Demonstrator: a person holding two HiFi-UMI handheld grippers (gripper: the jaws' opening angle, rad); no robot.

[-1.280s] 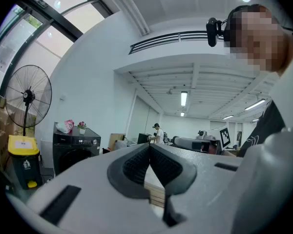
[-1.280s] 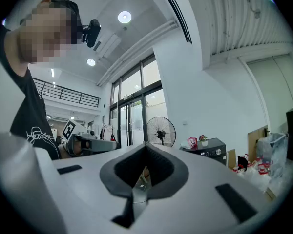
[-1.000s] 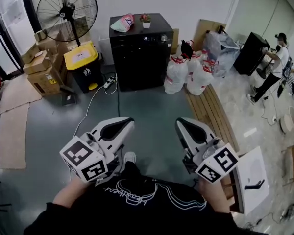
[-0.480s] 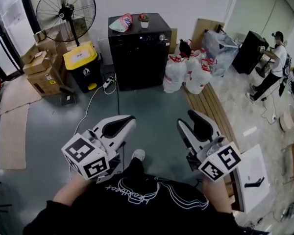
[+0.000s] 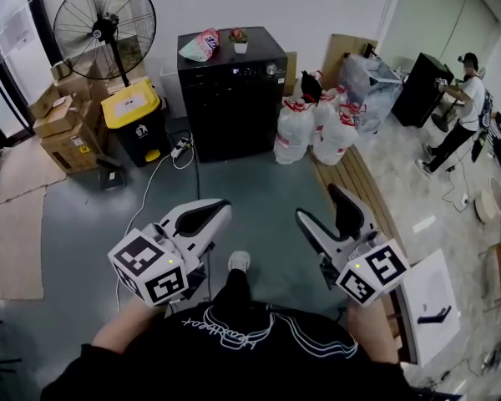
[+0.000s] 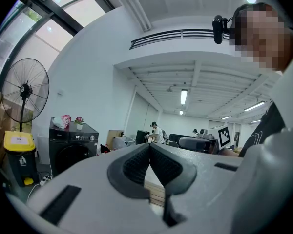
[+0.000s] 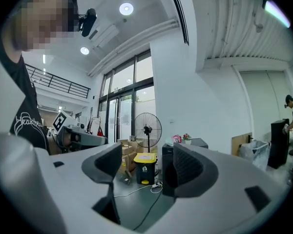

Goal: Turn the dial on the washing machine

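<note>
Because the washing machine [image 5: 232, 94] stands well apart at my twelve o'clock, I judge this the approach: my right gripper [image 5: 317, 205], jaws just opened wide on nothing, and left gripper [image 5: 220, 208], jaws together, must close in on its dial [image 5: 270, 69], at its front's one o'clock corner.

My head view looks steeply down from above. Both gripper views face level, sharing the far washing machine [image 5: 232, 98] with it.

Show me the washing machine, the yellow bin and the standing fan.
washing machine [image 5: 234, 115], head view, black front.
yellow bin [image 5: 130, 100], head view, its lid.
standing fan [image 5: 106, 27], head view, centre hub.
</note>
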